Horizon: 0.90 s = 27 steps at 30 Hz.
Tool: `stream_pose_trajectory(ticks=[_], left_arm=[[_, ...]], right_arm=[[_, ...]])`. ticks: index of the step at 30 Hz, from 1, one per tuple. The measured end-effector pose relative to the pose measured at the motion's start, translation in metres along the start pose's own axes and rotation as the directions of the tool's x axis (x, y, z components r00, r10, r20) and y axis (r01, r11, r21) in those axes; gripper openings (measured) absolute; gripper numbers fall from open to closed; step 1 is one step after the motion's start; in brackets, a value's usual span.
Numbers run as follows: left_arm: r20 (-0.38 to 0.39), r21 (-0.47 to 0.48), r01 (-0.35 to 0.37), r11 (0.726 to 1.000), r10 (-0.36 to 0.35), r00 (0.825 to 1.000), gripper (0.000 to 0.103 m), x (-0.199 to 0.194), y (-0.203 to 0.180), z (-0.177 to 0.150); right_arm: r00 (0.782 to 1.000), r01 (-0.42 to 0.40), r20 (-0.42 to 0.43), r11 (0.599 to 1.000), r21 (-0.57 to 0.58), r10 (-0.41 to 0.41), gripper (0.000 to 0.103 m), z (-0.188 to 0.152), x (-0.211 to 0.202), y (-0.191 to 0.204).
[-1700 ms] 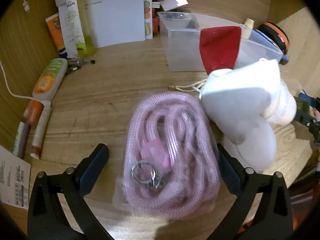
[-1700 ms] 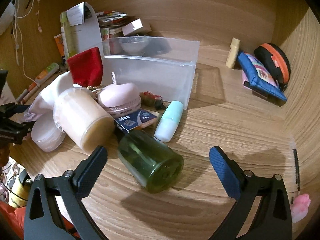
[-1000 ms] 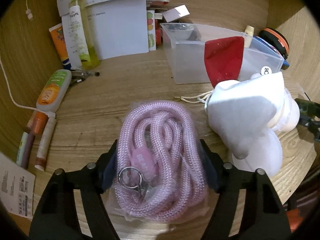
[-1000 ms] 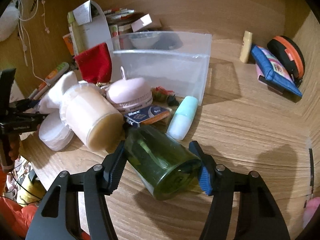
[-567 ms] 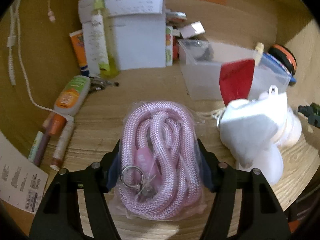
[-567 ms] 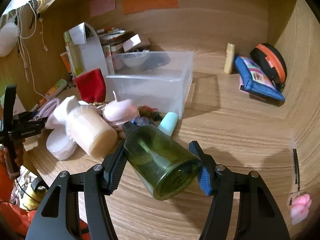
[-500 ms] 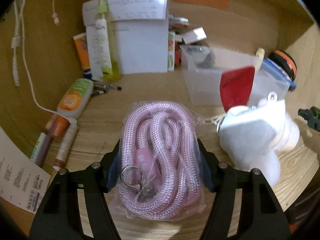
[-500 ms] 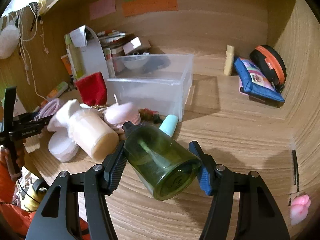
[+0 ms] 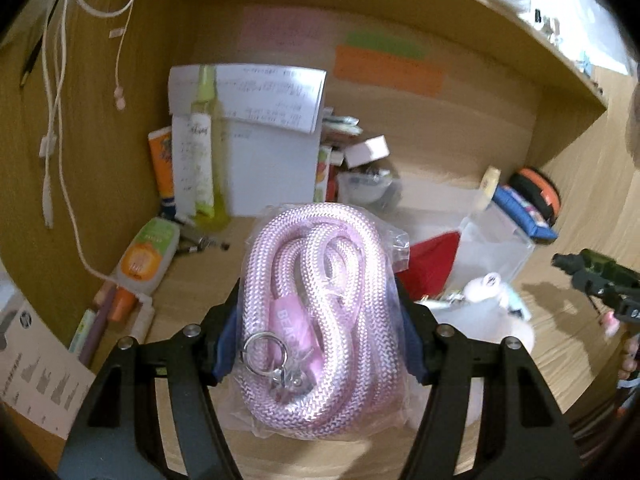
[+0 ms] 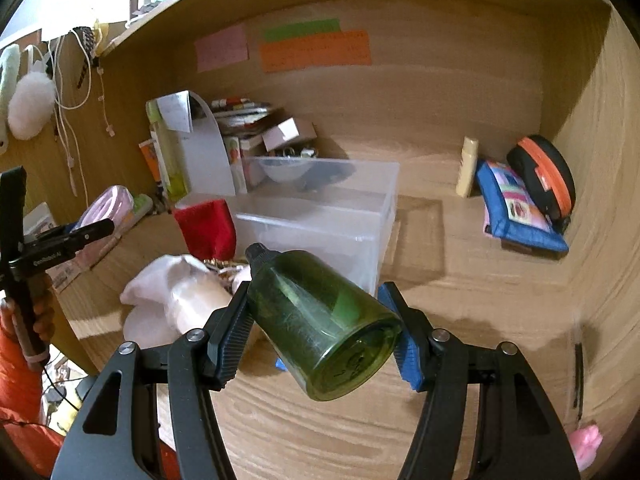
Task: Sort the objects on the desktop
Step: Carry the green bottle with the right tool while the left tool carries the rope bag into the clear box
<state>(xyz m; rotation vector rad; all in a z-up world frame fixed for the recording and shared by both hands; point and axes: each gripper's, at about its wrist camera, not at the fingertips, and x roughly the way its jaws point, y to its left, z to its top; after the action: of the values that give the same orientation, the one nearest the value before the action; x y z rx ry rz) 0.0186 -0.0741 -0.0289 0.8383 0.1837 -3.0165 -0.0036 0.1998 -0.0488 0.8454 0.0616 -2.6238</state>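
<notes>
Left gripper [image 9: 318, 334]: clamped on the bagged pink rope [image 9: 316, 304], held above the desk [image 9: 208, 280]; its jaws have just closed a little further on it.
Rope tag: reads "BEA…", the rest hidden.
Right gripper [image 10: 320, 330]: clamped on the green bottle [image 10: 320, 322], cap toward the clear bin [image 10: 320, 216].
Left view only: orange-label tube [image 9: 144, 254], printed sheet [image 9: 248, 94].
Right view only: wall notes [image 10: 314, 50], writing unreadable.

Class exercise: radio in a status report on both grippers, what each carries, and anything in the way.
Left gripper shut on bagged pink rope. Right gripper shut on green bottle. Both held above the desk. Clear bin ahead, nothing between.
</notes>
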Motion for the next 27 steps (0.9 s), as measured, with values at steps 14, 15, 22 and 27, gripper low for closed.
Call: stream_pose_trajectory(ticks=[14, 15, 22, 27], left_arm=[[0.056, 0.025, 0.097, 0.995, -0.099, 0.994, 0.065, 0.01, -0.021, 0.056], [0.055, 0.028, 0.106, 0.994, -0.107, 0.993, 0.065, 0.012, -0.022, 0.059], [0.033, 0.031, 0.138, 0.99, -0.139, 0.99, 0.065, 0.041, -0.032, 0.086], [-0.003, 0.03, 0.165, 0.986, -0.165, 0.986, 0.065, 0.067, -0.039, 0.097]], right_arm=[[0.998, -0.028, 0.047, 0.999, -0.017, 0.029, 0.058, 0.046, 0.021, -0.004], [0.999, -0.026, 0.045, 1.0, -0.018, 0.027, 0.058, 0.05, 0.024, -0.005], [1.0, -0.012, 0.016, 1.0, -0.006, 0.012, 0.058, 0.074, 0.053, -0.012], [1.0, 0.003, 0.002, 1.0, -0.03, -0.003, 0.059, 0.089, 0.072, -0.012]])
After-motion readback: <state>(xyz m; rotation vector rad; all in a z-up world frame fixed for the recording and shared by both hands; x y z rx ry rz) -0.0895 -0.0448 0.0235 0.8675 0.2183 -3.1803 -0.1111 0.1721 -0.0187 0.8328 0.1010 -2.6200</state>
